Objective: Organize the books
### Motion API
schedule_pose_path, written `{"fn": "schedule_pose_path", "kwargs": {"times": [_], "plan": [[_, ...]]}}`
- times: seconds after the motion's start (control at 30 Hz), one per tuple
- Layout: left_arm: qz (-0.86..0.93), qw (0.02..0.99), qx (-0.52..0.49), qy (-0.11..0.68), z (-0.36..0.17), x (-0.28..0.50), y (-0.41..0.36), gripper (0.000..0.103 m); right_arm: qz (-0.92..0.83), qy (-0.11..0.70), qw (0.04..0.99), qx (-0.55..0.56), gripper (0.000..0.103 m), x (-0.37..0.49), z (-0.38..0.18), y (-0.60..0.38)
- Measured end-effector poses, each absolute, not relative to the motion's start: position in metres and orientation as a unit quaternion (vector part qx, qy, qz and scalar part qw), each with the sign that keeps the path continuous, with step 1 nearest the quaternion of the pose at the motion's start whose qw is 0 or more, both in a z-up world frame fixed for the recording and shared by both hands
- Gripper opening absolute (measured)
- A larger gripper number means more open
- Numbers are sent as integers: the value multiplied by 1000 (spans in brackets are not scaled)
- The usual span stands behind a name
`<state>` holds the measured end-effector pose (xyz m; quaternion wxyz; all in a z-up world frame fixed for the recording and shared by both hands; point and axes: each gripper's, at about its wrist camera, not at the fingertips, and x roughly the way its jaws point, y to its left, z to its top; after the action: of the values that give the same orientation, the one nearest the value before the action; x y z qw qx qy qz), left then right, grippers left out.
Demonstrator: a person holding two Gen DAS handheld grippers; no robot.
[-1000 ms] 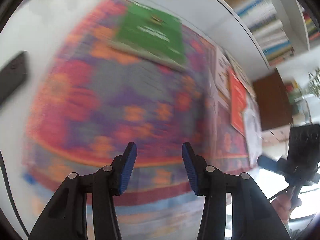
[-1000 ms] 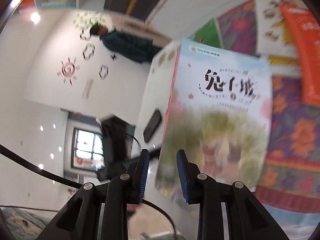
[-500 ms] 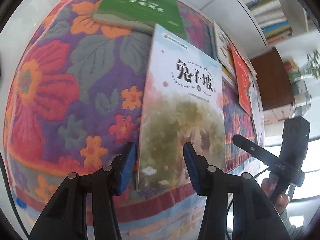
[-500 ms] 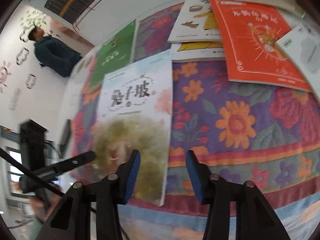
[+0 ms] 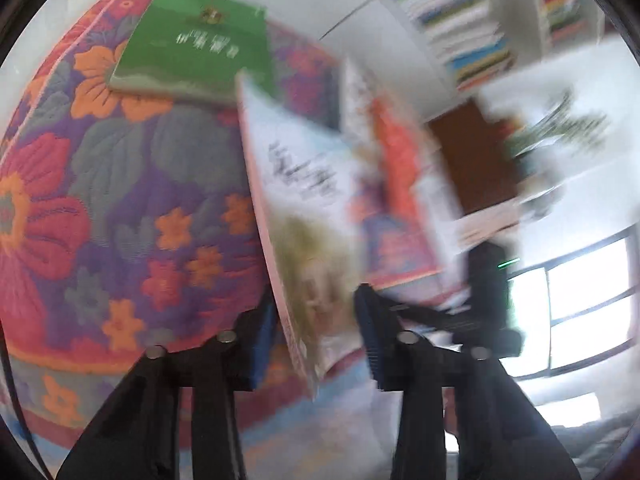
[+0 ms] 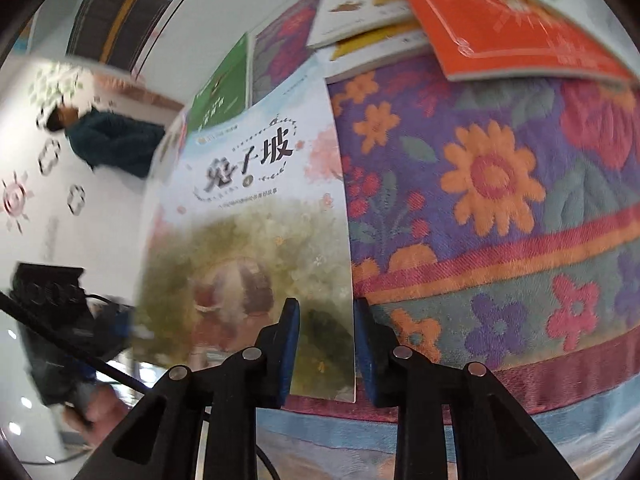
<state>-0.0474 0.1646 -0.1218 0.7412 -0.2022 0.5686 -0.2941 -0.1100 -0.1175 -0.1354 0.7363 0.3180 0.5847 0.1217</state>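
A pale blue picture book with black Chinese title (image 6: pixel 256 208) stands tilted off the flowered cloth (image 6: pixel 500 184). Its lower edge sits between the jaws of my right gripper (image 6: pixel 326 344), which are parted around it. In the left wrist view the same book (image 5: pixel 304 216) is blurred, its bottom corner between the parted jaws of my left gripper (image 5: pixel 316 340). A green book (image 5: pixel 192 48) lies flat at the far left of the cloth; it also shows in the right wrist view (image 6: pixel 220 88).
An orange book (image 6: pixel 500 16) and white and yellow books (image 6: pixel 360 4) lie overlapped at the far right of the cloth. A bookshelf (image 5: pixel 460 28) and brown cabinet (image 5: pixel 472 152) stand beyond. The other gripper's body (image 6: pixel 52 312) shows at left.
The pale blue book has risen from lying flat to tilted on edge. My left gripper has swung right with blur; my right gripper has moved closer around the book's lower edge.
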Motion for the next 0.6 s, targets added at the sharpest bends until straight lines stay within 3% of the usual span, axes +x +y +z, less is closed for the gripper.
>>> {"fn": "schedule_pose_path", "kwargs": {"times": [0.03, 0.07, 0.33, 0.47, 0.5, 0.6], "plan": [[-289, 743, -191, 573, -126, -46, 162, 10, 122, 584, 733, 328, 27, -110, -137, -119], [-292, 740, -188, 576, -132, -46, 156, 9, 123, 584, 730, 333, 27, -110, -137, -120], [-331, 713, -238, 570, -118, -38, 137, 9, 129, 597, 710, 351, 31, -102, -137, -122], [-365, 668, -337, 554, -111, -28, 157, 9, 154, 575, 671, 442, 68, -107, -140, -144], [-365, 663, -348, 553, -111, -25, 159, 9, 158, 565, 663, 465, 73, -109, -143, -149], [-357, 662, -349, 559, -113, -22, 160, 9, 179, 548, 625, 527, 73, -107, -160, -150]]}}
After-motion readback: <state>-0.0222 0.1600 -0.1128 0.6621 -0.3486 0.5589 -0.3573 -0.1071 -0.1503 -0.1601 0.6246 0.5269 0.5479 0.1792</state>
